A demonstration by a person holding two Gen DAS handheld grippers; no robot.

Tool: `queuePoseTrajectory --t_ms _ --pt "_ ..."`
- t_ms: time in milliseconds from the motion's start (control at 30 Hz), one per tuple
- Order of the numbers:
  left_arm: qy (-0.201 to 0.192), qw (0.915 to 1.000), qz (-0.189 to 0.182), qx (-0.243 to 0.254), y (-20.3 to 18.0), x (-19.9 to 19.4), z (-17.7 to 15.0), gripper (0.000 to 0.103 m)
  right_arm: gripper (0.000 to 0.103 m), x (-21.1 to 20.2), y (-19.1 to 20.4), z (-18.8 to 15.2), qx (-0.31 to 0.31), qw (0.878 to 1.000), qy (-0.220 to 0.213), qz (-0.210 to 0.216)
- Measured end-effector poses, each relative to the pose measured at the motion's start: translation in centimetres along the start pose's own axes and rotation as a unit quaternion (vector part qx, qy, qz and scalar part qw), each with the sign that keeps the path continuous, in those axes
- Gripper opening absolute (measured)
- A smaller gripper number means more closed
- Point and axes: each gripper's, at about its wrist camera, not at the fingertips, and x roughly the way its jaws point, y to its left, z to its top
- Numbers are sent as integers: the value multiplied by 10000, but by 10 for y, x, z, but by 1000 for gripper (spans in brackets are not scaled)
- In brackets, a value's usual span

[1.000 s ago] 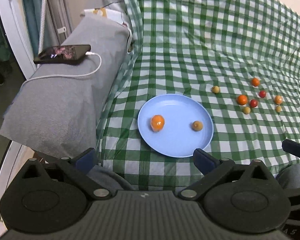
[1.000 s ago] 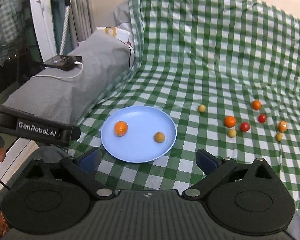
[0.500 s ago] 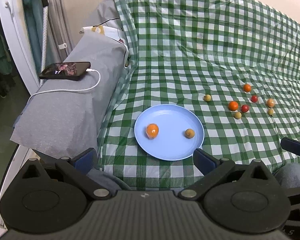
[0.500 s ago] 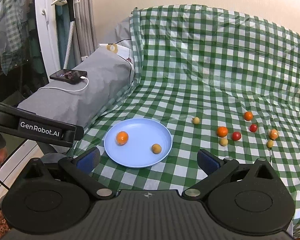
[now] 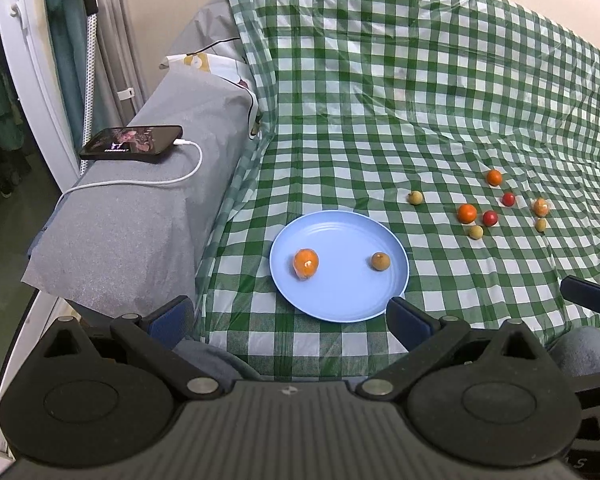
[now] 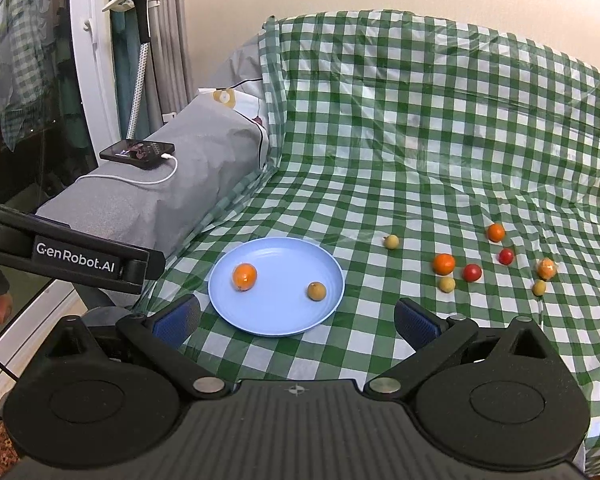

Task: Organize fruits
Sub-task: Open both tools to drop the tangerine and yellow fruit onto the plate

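Pale blue plate [image 6: 260,316] on green-and-white checked cloth [image 6: 420,152], grey armrest [image 6: 172,196]

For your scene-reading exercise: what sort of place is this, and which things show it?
Probably a room in a home: a sofa or bed under a checked cloth, a charging phone on its padded side, and a garment steamer by the curtains.

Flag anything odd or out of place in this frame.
Nothing is damaged or spilled. A phone on a charging cable lies on the grey cushion beside the workspace, unrelated to the fruit. Eight fruits, such as the tomato, are loose off the blue plate.
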Motion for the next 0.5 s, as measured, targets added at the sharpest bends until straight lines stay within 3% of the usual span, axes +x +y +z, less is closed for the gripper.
queuePoseTrajectory --t_ms 500 --pt "186 9998 20 69 -3 14 3 102 102 11 -10 -2 123 9997 175 94"
